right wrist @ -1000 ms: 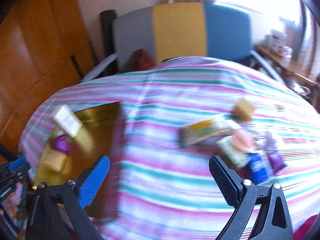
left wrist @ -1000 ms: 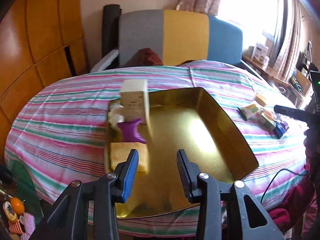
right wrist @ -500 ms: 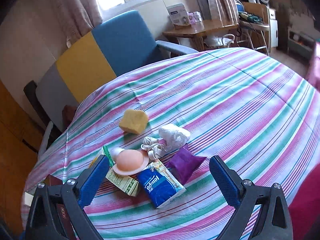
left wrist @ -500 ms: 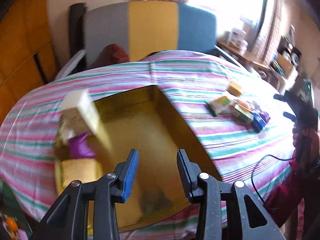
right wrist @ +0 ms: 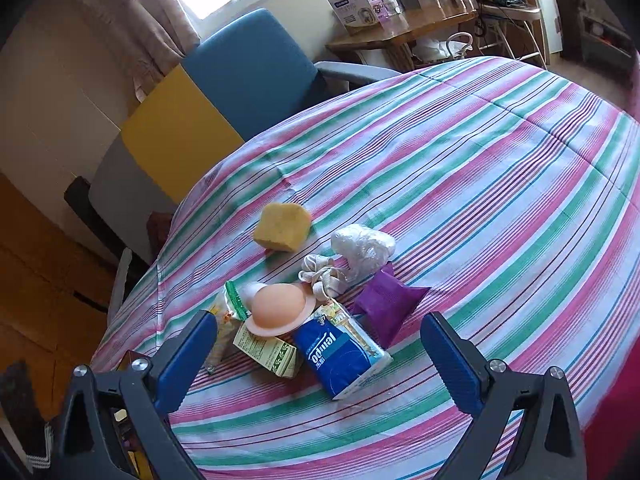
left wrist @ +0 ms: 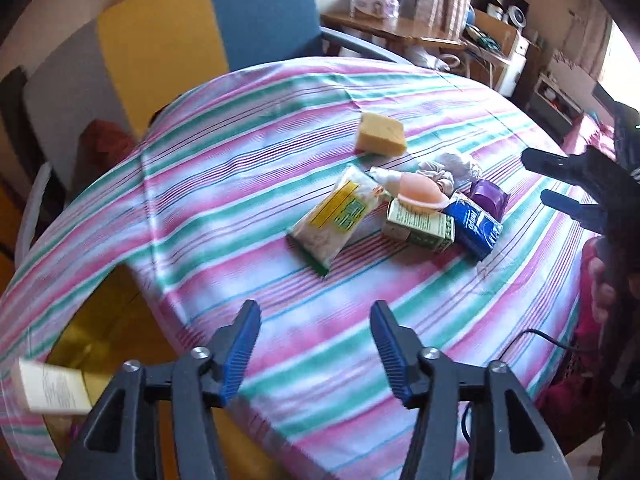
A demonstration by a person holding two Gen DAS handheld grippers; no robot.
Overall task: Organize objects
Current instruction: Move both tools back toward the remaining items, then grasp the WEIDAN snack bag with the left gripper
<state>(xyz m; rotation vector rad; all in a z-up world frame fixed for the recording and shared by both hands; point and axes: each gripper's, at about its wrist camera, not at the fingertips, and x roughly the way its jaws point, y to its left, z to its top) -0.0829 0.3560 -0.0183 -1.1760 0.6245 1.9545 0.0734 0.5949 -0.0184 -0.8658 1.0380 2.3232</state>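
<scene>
With nothing between them, the left gripper jaws are opening over bare striped tablecloth, presumably readying a pick; clutter sits ahead of the jaws and to their right: clear plastic noodle packet with yellow-green label, yellow sponge block; gold metal tray lies behind-left of the left jaw, likely the drop zone; right gripper jaws spread wide, empty, bracketing the pile; blue tissue pack and peach round silicone lid lie between them, purple pouch just ahead.
</scene>
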